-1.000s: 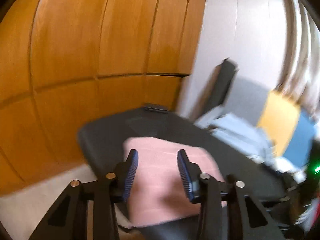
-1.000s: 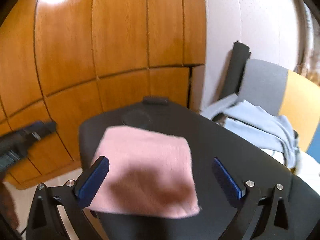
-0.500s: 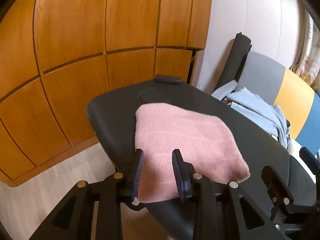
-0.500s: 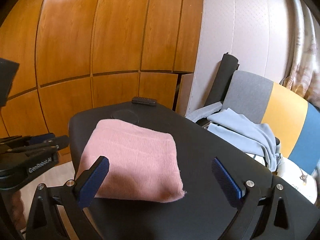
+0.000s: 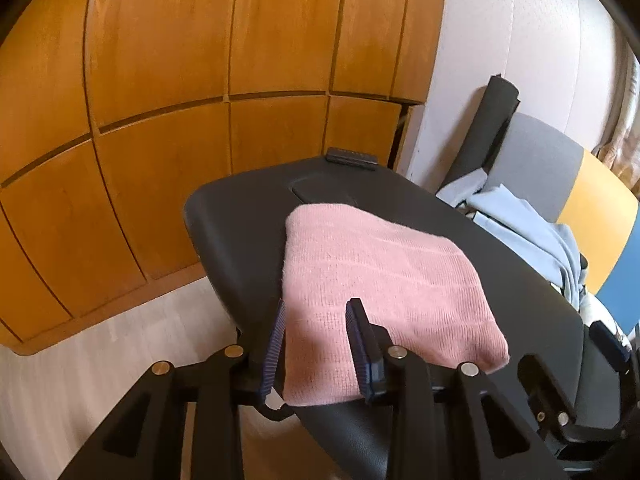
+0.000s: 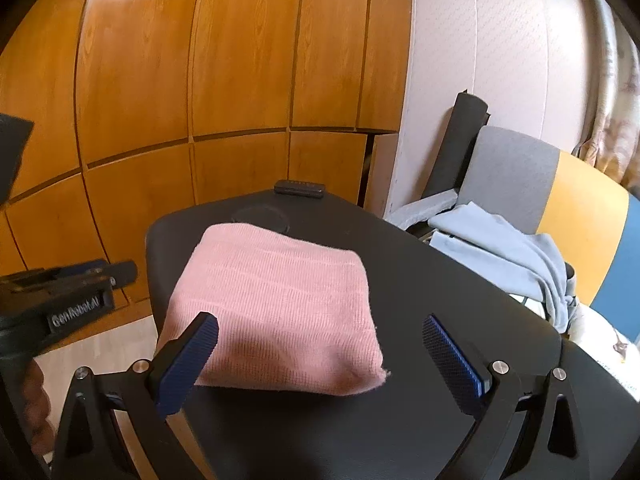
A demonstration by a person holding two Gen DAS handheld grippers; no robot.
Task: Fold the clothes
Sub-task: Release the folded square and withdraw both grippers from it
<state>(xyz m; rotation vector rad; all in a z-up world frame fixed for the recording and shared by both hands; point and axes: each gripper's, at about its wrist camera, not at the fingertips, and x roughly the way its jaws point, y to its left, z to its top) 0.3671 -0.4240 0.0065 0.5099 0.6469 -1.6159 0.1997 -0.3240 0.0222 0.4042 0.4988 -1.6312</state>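
One pink knit garment (image 5: 384,280) sits folded into a thick square pad on the black tabletop (image 5: 240,232), near its corner, and we're right over it. We read it as light, soft and floppy, a ribbed weave with a fuzzy surface and loose fibres at the near corner; it should sag the moment it leaves the surface, so we'd take it at the near folded edge, pinching all layers together. Our left tool (image 5: 316,344) has its blue ridged pads part-way apart, straddling the near-left edge of the cloth; the jaws are opening slightly and we see no pinch in the fabric. Our right tool (image 6: 320,360) is spread wide, holding nothing, the garment's near-right corner lying between its pads without touching them. Tabletop looks smooth and matte, a bit slick, so the pad may slide if nudged. Off to the right, a light blue garment (image 6: 500,248) is slumped over a grey, yellow and blue chair (image 6: 540,172), against glossy wood panels (image 6: 240,80)
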